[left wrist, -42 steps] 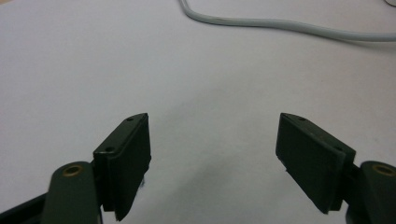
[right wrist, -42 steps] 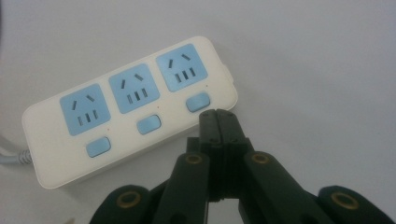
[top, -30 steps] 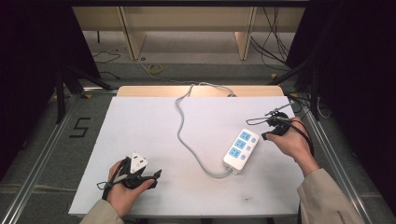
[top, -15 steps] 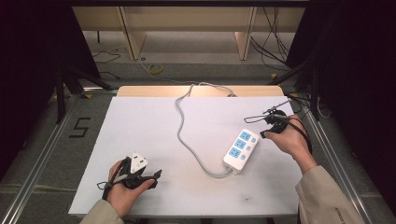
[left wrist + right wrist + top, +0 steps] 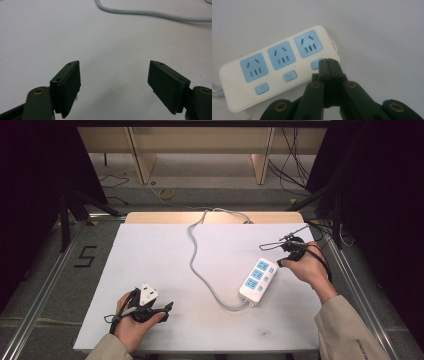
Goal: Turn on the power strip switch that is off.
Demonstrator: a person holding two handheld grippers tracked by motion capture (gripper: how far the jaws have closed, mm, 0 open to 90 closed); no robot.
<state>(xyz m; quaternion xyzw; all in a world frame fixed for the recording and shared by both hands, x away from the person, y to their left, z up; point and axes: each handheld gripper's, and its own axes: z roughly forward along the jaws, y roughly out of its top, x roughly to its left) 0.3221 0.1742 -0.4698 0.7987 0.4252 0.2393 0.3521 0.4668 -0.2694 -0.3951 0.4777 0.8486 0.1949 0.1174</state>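
With its jaws pressed together on nothing, my right gripper (image 5: 328, 60) hovers at the end switch (image 5: 315, 64) of the power strip (image 5: 274, 72). That strip (image 5: 258, 281) lies on the white table (image 5: 165, 255), its grey cord (image 5: 200, 270) looping away toward the far edge. Well apart from the strip, near the front edge, my left gripper (image 5: 113, 82) stands wide open over bare table.

A lab recording bay is indicated: white table (image 5: 165, 255) ringed by black curtains (image 5: 40, 175), loose floor cables (image 5: 295, 165), a taped floor numeral (image 5: 86, 256).
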